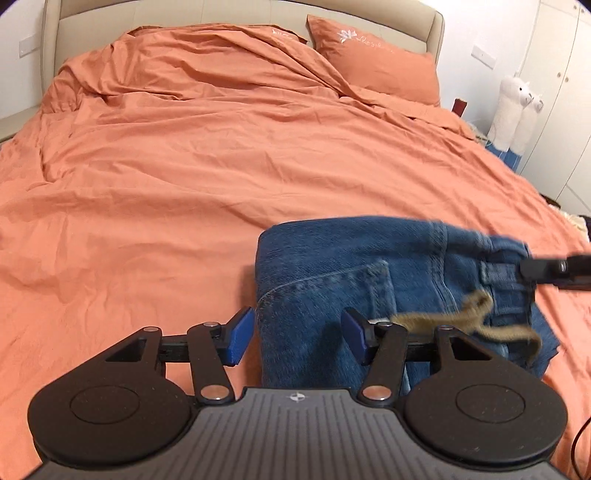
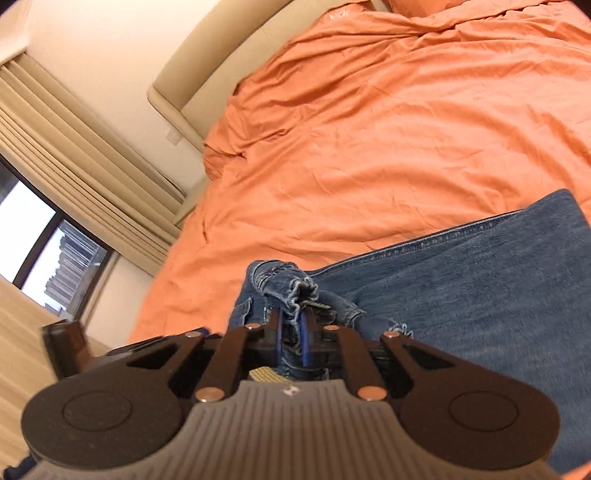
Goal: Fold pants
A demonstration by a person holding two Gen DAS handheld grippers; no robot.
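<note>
Blue denim fills the space in front of both claws. The left gripper (image 1: 299, 334) is held low and nearly level over the bed, and its two blue pads (image 1: 240, 336) are spread wide with nothing between them. One pad stands over the orange sheet (image 1: 166, 192), the other over the folded jeans (image 1: 332, 280), so the left edge of the jeans lies between the two fingers and runs forward from them. The claw does not pinch the cloth.

Further to the right of this claw, the right gripper (image 1: 532, 271) comes in from the side as a dark bar and meets the waistband corner of the jeans. A brown cord (image 1: 461, 317) hangs loosely just ahead of the left claw's right finger; the picture is blurred there.

From the right wrist view, the right gripper (image 2: 293, 332) is tilted, and the room looks slanted. Its fingers are pressed together on a bunched piece of the jeans (image 2: 480, 280) with a frayed hem, which stands up just in front of the tips. The rest of the denim spreads flat to the right of this claw.

Ahead of the left claw, the wrinkled orange sheet covers the whole bed up to a beige headboard (image 1: 258, 11) and an orange pillow (image 1: 376, 62). Two white plush toys (image 1: 513, 107) stand at the far right by a white wall. On the left of the right claw there are beige curtains (image 2: 74, 147) and a window (image 2: 48, 251).
</note>
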